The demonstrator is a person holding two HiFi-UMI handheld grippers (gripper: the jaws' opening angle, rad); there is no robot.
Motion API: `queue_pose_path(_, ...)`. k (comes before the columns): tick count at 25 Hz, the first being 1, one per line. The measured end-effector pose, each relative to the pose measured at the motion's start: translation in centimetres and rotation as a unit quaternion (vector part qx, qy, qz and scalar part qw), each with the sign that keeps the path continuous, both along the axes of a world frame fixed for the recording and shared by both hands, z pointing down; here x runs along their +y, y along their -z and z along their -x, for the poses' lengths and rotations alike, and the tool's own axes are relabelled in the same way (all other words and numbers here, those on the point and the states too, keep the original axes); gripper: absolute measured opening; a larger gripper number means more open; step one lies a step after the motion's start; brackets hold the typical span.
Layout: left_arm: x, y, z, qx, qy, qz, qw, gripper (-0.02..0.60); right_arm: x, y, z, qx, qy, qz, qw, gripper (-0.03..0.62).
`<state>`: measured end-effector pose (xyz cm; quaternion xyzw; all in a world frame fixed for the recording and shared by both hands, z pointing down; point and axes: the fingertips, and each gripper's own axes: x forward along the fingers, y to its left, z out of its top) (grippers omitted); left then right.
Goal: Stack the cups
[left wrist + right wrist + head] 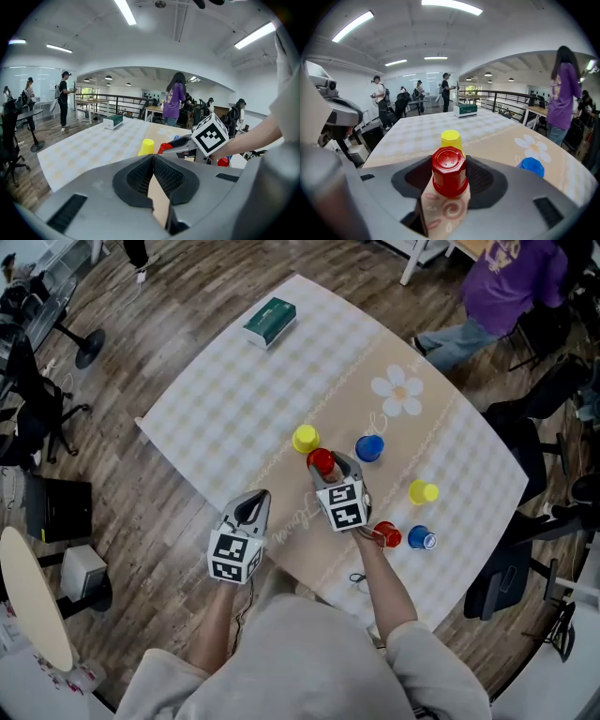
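Note:
An upside-down red cup (449,171) sits between the jaws of my right gripper (450,183), which is shut on its sides. In the head view this red cup (321,460) and my right gripper (329,470) are at the table's middle. Just beyond stands an upside-down yellow cup (305,439), with a blue cup (369,448) to the right. A second yellow cup (423,491), red cup (386,536) and blue cup (421,539) lie nearer the right edge. My left gripper (257,497) hovers at the front edge, shut and empty.
A green box (270,322) rests at the far end of the checked tablecloth (216,399). Office chairs (525,437) stand to the right, a person in purple (506,287) sits at the far right, and stands and boxes crowd the floor on the left.

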<state>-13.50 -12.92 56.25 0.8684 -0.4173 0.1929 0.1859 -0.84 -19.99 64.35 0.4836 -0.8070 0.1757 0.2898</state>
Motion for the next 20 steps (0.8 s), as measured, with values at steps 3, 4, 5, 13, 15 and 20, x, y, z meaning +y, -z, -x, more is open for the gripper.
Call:
queue_pose_path(3,0.1,0.0,0.3,0.0,0.003,-0.001,1.0,0.013,0.3,0.0,1.3,0.001,0.014,0.003,1.0,0.222)
queue_pose_path(4,0.1,0.0,0.4,0.0,0.004,-0.001,1.0,0.014,0.4,-0.1,1.7,0.001,0.019,0.004,1.0,0.222)
queue_pose_path(5,0.1,-0.1,0.6,0.0,0.006,-0.001,1.0,0.014,0.5,-0.3,2.1,0.001,0.023,0.004,1.0,0.222)
queue_pose_path(13,0.3,-0.2,1.7,-0.002,0.018,0.001,0.9998,0.014,0.8,-1.1,4.0,0.005,0.051,0.008,0.999,0.222)
queue_pose_path(15,0.3,-0.2,1.9,-0.002,0.02,0.002,0.9998,0.013,0.7,-1.2,4.2,0.006,0.054,0.007,0.998,0.222)
queue_pose_path(20,0.4,-0.4,2.3,-0.004,0.024,0.003,0.9997,0.014,0.7,-1.3,4.4,0.006,0.054,0.005,0.998,0.224)
